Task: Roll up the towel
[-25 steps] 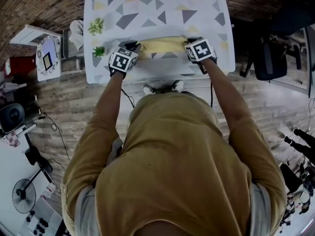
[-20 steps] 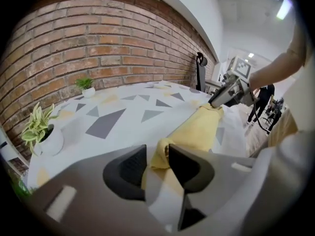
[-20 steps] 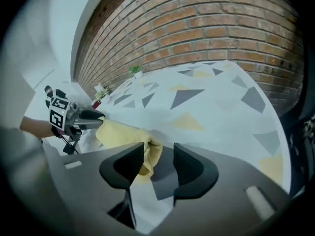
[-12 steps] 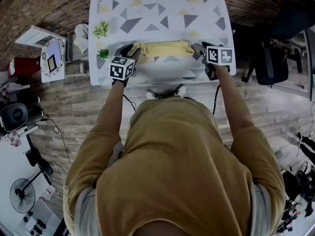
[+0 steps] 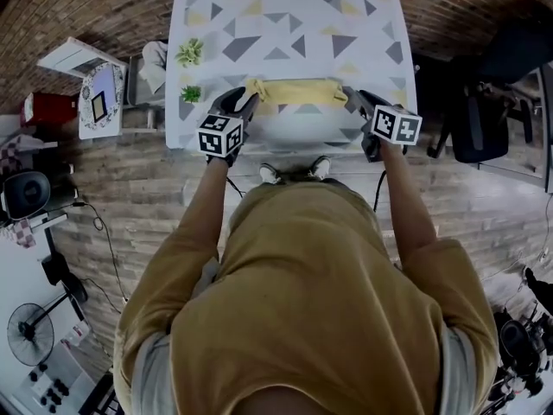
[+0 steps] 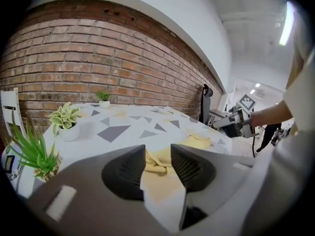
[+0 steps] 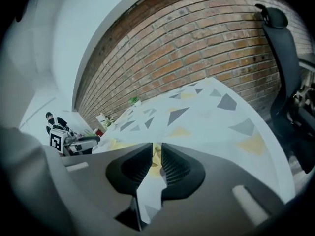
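- The table (image 5: 285, 24) wears a smooth white cloth printed with grey and yellow triangles.
- The towel (image 5: 298, 92) lies across the near edge as a soft yellow band, bunched at both ends. I judge the rolling part done, and I am taking a fresh hold.
- My right gripper (image 5: 354, 100) is closing on the towel's right end, and yellow cloth shows in its narrow slit.
- My left gripper (image 5: 244, 102) has its ribbed black pads slightly apart. The left end shows through the gap, not pinched.
- Next, I think, the left must pinch too, then both turn evenly so the roll stays straight.
- Small leafy potted plants (image 5: 190, 53) stand near the left edge.
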Demonstrator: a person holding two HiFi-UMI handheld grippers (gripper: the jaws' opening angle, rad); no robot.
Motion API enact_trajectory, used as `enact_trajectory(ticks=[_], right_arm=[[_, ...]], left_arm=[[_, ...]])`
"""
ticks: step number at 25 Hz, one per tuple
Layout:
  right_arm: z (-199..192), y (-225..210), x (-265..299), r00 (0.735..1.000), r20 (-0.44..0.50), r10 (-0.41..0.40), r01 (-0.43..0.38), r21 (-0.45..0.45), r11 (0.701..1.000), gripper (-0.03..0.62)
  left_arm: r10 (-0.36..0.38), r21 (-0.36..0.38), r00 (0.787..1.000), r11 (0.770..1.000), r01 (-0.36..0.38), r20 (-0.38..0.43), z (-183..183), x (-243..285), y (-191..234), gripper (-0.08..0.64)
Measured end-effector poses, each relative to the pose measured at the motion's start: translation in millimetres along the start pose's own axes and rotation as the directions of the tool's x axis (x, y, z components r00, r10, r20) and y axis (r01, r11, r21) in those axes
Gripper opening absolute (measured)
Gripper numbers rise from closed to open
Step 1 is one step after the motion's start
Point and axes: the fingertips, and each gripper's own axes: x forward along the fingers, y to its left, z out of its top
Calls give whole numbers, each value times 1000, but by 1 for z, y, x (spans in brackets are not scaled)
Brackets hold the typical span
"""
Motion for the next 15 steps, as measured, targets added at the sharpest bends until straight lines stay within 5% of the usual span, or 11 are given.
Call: enact_trajectory(ticks=[5,11,15], right_arm=[[4,2,-6,1000,19,-19,19,-28,999,5],[16,18,-9,999,49,9,-5,-83,997,3],[35,18,-17,994,100,-36,49,-128,991,3]], left_arm=[[-13,-10,1000,1000,13,8,-1,-6,-8,177],[28,-22,1000,999,-28,4,1,-14,-3,130],[41,-16,999,999,-40,36,16,-18,-1,107]])
